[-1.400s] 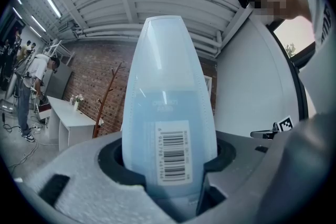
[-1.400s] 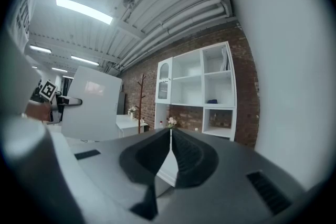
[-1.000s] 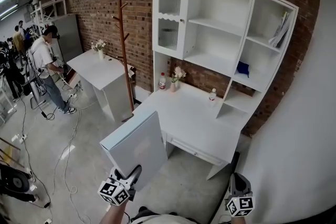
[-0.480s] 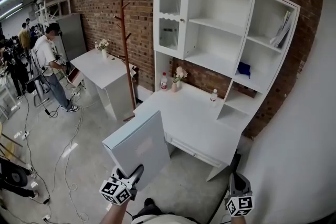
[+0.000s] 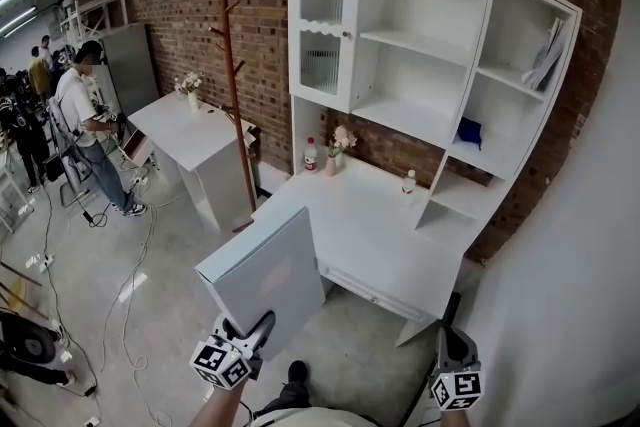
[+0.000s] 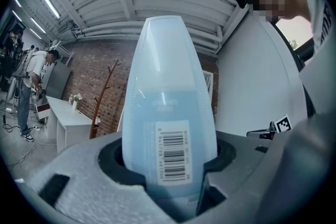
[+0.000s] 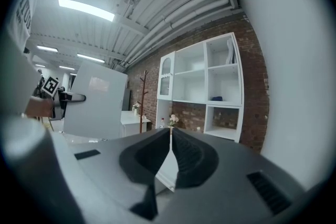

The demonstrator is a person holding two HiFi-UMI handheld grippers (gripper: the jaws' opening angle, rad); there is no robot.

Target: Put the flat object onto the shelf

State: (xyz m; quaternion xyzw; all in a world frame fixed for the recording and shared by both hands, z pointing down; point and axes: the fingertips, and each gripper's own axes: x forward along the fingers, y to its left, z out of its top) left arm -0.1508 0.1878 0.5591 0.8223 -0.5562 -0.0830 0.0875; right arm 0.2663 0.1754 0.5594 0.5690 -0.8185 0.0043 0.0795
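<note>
A flat pale-blue case [image 5: 265,277] stands upright in front of me, and my left gripper [image 5: 254,331] is shut on its lower edge. In the left gripper view the case [image 6: 168,113] rises between the jaws, its barcode label facing the camera. My right gripper [image 5: 452,346] hangs low at the right, shut with nothing in it; in the right gripper view its jaws [image 7: 170,140] meet in a thin line. The white shelf unit [image 5: 430,45] stands on a white desk [image 5: 360,225] against the brick wall, some way beyond both grippers.
A glass-door cabinet [image 5: 323,25] forms the unit's left part. A blue item [image 5: 463,130] and papers [image 5: 548,50] lie in its right compartments. Two bottles [image 5: 309,155] and a flower vase [image 5: 340,145] stand on the desk. A coat stand [image 5: 235,95], a second white table [image 5: 190,130], people [image 5: 85,110] and floor cables are at the left.
The case stays gripped in the left gripper, hardly moved. The view has shifted slightly toward the shelf, and a dark shoe has come into sight at the bottom.
</note>
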